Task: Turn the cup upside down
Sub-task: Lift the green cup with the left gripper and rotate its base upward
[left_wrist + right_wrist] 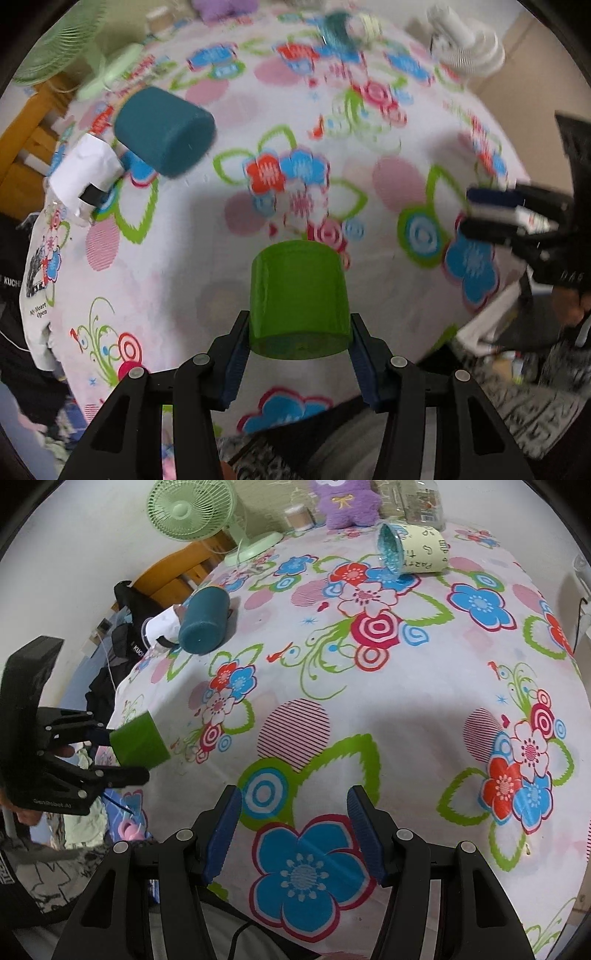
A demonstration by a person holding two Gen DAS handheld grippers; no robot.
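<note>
Item: green cup [299,301], plain plastic tumbler, smooth sides.
Holder: left gripper [299,354], its blue pads [234,369] pinching the cup from both sides.
Cup location: lifted clear of the floral tablecloth [184,280] near the table's front edge; in the right wrist view the same cup [139,743] hangs just off the left edge of the cloth, tilted.
Cup relative to gripper: seated between the fingertips, one flat end facing the camera, body projecting forward beyond the pads; which end is the mouth cannot be told.
Right gripper [295,834]: fingers spread, nothing between them, hovering over a blue flower print well apart from the cup.
Neighbours: teal cup [164,131] lying on its side toward the far left; pale printed cup [413,548] tipped over at the far end; green desk fan [192,509]; purple plush toy [347,502].
Risk, slip: pads grip only the near portion of a slick wall; a wrist roll may let the cup rotate or drop out.
Risk, edge: cup sits near the table edge; release there may send it to the floor.
Risk, landing: setting down tilted may leave it rolling like its neighbours.
</note>
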